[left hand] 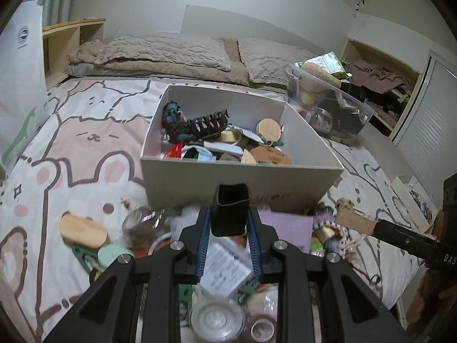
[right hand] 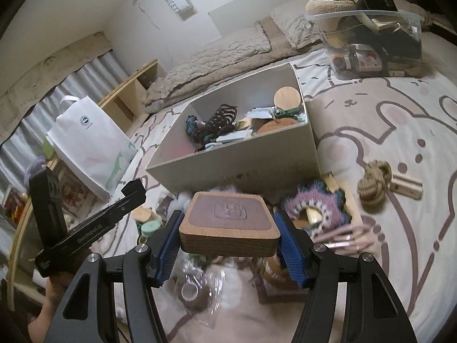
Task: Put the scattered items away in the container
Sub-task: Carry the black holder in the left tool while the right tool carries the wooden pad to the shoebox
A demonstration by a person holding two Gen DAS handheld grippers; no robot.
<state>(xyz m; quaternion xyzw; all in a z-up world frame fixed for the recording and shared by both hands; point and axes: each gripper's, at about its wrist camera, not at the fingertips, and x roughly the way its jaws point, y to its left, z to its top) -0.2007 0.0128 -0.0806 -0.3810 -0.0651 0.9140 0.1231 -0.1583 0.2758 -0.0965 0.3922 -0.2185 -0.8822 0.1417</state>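
Observation:
A white open box stands on the bed, holding a hair claw, wooden lids and other small items. My left gripper is shut on a small black square cup, held in front of the box's near wall. My right gripper is shut on a square wooden coaster-like block, also just short of the box. Scattered items lie below both grippers: a crocheted scrunchie, a rope knot, a wooden lid, plastic packets.
A clear plastic bin full of things stands behind the box to the right. A white paper bag stands at the bed's left side. Pillows lie at the headboard. A small wooden comb box lies far right.

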